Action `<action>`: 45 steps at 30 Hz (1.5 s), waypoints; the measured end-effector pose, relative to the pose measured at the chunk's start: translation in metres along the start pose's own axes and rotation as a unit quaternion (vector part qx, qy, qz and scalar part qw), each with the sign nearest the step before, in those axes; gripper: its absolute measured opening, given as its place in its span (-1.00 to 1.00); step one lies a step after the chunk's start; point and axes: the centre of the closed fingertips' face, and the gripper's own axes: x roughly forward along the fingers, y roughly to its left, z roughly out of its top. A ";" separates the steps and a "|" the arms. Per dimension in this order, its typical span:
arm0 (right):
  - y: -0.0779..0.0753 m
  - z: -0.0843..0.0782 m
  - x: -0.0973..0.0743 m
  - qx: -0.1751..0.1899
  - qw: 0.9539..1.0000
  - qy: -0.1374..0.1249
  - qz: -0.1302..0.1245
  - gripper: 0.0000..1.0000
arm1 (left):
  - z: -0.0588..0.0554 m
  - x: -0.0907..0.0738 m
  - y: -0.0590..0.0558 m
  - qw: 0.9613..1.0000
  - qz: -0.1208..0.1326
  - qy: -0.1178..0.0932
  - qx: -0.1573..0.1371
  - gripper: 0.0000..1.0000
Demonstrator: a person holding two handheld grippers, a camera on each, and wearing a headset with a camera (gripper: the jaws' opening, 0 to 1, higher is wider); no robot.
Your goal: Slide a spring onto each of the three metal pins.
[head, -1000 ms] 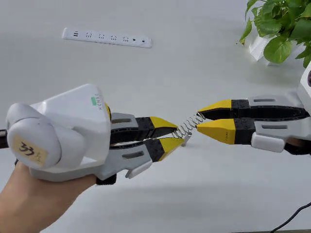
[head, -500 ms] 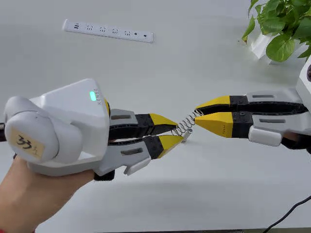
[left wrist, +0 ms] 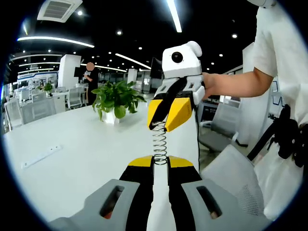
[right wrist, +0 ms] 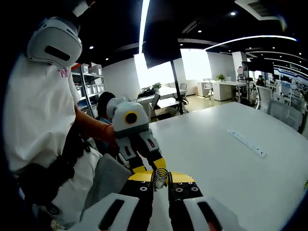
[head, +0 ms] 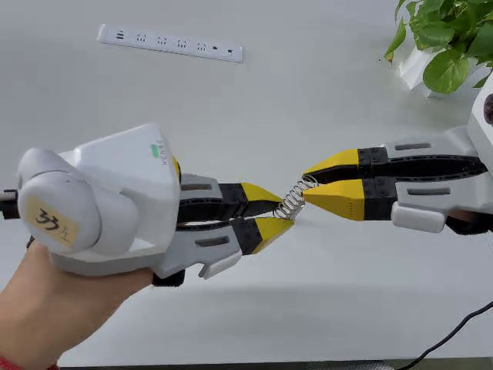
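Since a second ago the right gripper [head: 305, 183] has closed in on the left gripper [head: 285, 212], and the spring [head: 294, 199] between them looks squeezed shorter. Both claws are clenched on the spring, one at each end, in the air above the white table [head: 323, 100]. I cannot make out a pin inside the coil. This looks like one spring mid-threading. Next comes a straight push along the coil's line, then the right claw lets go. A power strip [head: 169, 42] and a plant [head: 447, 38] sit well behind.
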 end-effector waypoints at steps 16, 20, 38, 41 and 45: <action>0.002 -0.010 -0.001 -0.032 0.997 0.066 0.020 -0.73 | -0.004 0.003 -0.006 1.000 -0.010 0.004 0.009 -0.88; 0.002 -0.013 -0.002 -0.068 0.990 0.118 0.037 -0.65 | -0.005 0.004 -0.007 1.000 -0.011 0.006 0.011 -0.88; 0.012 -0.032 0.017 -0.215 0.919 0.305 0.127 -0.72 | -0.008 0.007 -0.005 1.000 -0.015 -0.004 0.005 -0.88; 0.013 -0.034 0.017 -0.219 0.913 0.314 0.138 -0.77 | -0.009 0.006 -0.004 1.000 -0.015 -0.005 0.004 -0.88; 0.011 -0.034 0.017 -0.220 0.910 0.320 0.143 -0.83 | -0.009 0.006 -0.002 1.000 -0.015 -0.008 0.002 -0.88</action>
